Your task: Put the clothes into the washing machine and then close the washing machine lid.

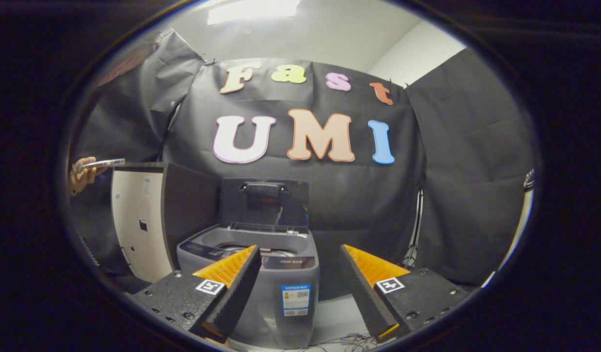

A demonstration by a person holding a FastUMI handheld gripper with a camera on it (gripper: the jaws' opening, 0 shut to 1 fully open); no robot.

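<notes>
Your claw (298, 266) spread wide, holding nothing, fingers flanking washing machine (276, 288) from short of it. Machine's lid (265, 201) stands upright, tub open. Clothes: can't tell where. Judged: loading not done, lid closing left. Beside machine, left: white-fronted cabinet (141, 220). Above cabinet, hand (82, 173) holds flat object. Behind machine: black cloth wall (452, 171). Below machine: cables (344, 340) on floor. Nothing blocks tub opening.

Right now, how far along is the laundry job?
Done: the washing machine lid stands open. In hand: nothing; the gripper is open, fingers apart, the machine just beyond them. Left: pick up the clothes, load them and close the lid.
</notes>
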